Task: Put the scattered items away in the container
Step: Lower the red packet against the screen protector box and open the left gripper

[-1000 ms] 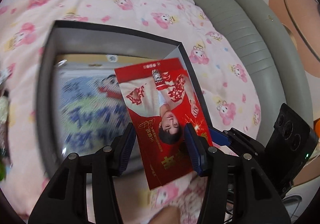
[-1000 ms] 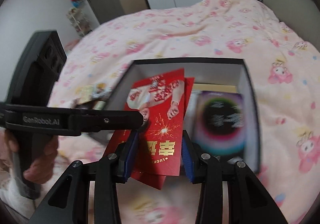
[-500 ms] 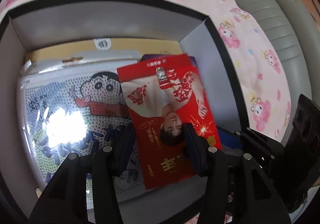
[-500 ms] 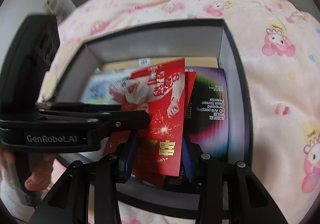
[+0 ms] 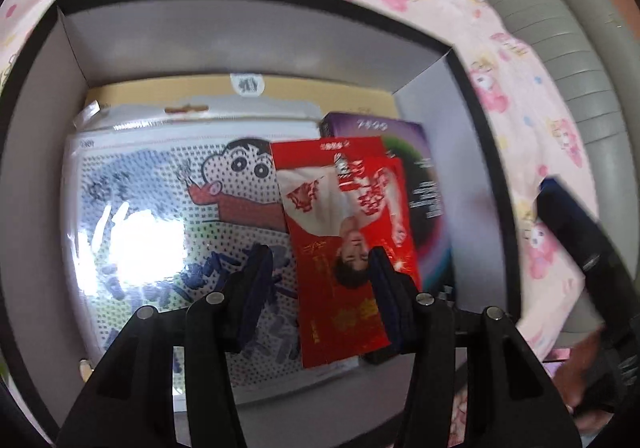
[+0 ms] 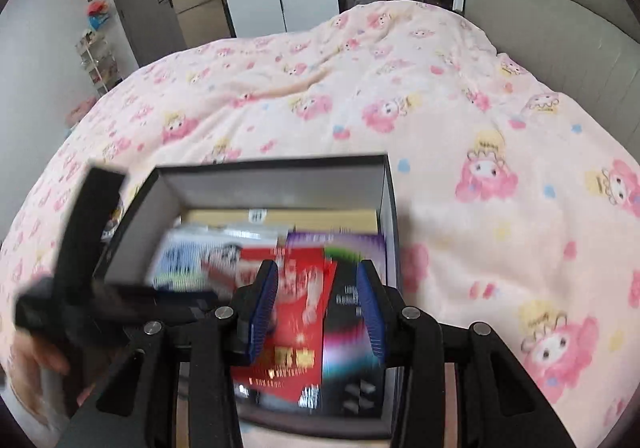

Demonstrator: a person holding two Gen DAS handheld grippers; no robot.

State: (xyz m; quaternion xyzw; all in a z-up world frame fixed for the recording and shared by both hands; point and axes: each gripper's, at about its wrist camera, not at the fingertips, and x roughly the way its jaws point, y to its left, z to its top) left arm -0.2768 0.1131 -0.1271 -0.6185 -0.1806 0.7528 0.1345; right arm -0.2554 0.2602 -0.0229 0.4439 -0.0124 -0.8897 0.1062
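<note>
Lying flat in the box (image 5: 256,36): red envelopes (image 5: 348,240), at 3 o'clock of the cartoon packet (image 5: 176,208); judged light, thin, floppy, slick; best pinched by a short edge. Left gripper (image 5: 316,280) spread, empty; right gripper (image 6: 316,308) likewise released.

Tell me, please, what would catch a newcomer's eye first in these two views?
Most striking is the glossy red printed envelope lying in the black-rimmed grey cardboard box, over a cartoon-printed plastic package and a purple-and-black printed box. The box sits on a pink cartoon-patterned blanket. The left gripper and right gripper both hover above with fingers apart, holding nothing.
</note>
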